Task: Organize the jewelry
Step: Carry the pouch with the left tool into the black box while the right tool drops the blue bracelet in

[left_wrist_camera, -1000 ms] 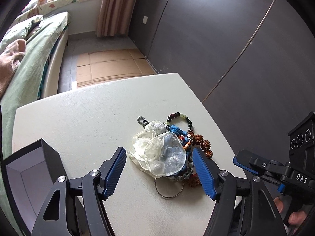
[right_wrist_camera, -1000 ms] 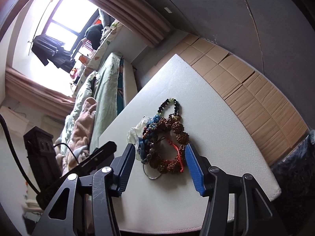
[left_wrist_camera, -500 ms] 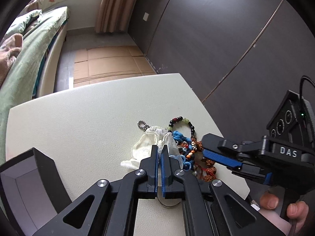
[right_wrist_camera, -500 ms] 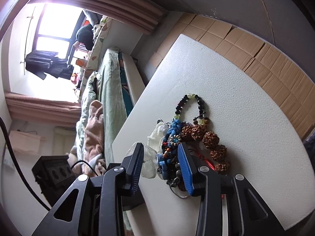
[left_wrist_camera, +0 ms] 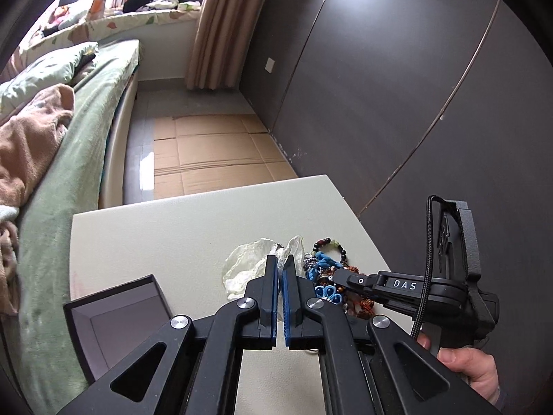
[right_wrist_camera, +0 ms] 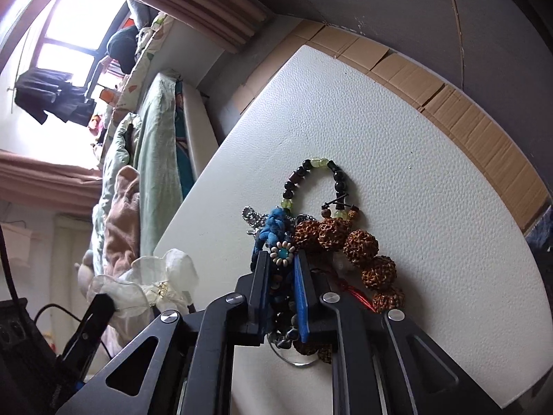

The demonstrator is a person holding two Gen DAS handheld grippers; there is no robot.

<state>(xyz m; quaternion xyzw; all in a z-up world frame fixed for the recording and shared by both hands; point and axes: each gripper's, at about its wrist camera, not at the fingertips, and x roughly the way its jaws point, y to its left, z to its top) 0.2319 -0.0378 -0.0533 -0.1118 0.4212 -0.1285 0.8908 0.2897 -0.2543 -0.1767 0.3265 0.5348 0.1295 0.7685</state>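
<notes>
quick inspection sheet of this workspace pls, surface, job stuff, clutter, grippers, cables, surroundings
Surface: white pebbled tabletop, bare beyond the pile.
Job's things: tangled heap with a black-and-green bead bracelet, big brown knobbly seed beads, a blue knotted cord piece; a sheer white organza flower; an open dark box with grey lining at the near left.
Clutter: nothing seen.
Grippers: left gripper shut on the organza flower; right gripper shut on the blue cord piece.
Cables: black braided cable on the right gripper.
Surroundings: bed with green cover, flattened cardboard on floor, dark wall panels.
</notes>
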